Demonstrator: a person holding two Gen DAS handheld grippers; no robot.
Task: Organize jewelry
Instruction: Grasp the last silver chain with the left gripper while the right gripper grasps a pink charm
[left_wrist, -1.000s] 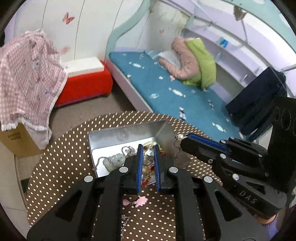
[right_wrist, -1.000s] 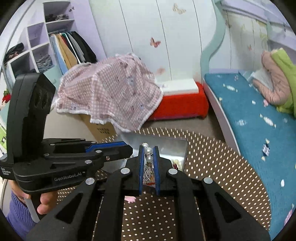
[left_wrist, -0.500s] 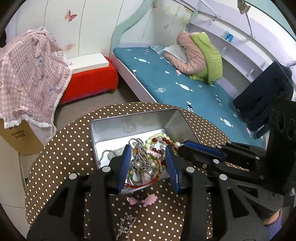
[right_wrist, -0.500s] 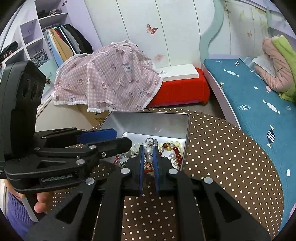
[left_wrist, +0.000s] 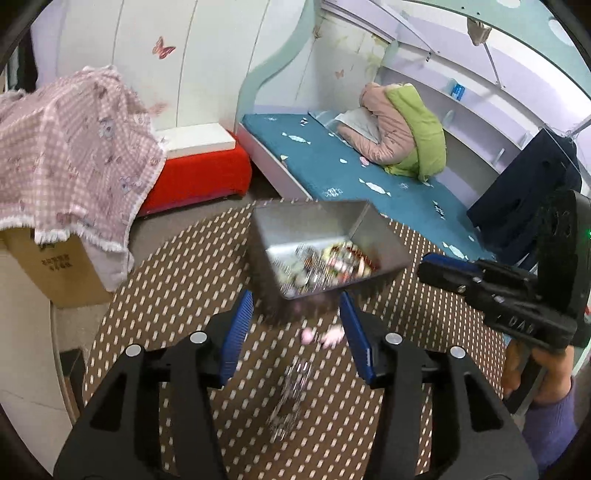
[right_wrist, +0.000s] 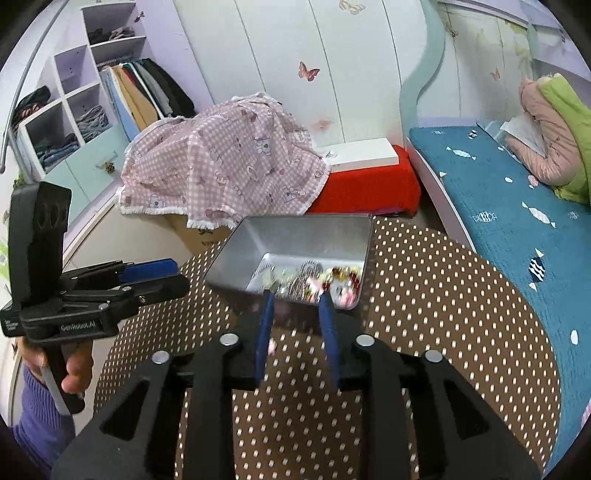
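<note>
Polka-dot desk (right_wrist: 443, 295) carries a metal tin (right_wrist: 295, 236) at its far edge, jewelry pile (right_wrist: 314, 280) heaped in the tin's near half. Left gripper (left_wrist: 295, 325) and right gripper (right_wrist: 295, 314) both sit near the tin's front wall, jaws spread, just been opening, nothing between them. Pink earrings (left_wrist: 321, 336) and a chain (left_wrist: 291, 391) lie loose on the desk. Risk: frames are blurred; a fast grab likely snags tangled strands or knocks the tin.

"GenRobot.AI" on left tool (right_wrist: 155, 275), "DAS" on right tool (left_wrist: 439, 267)
</note>
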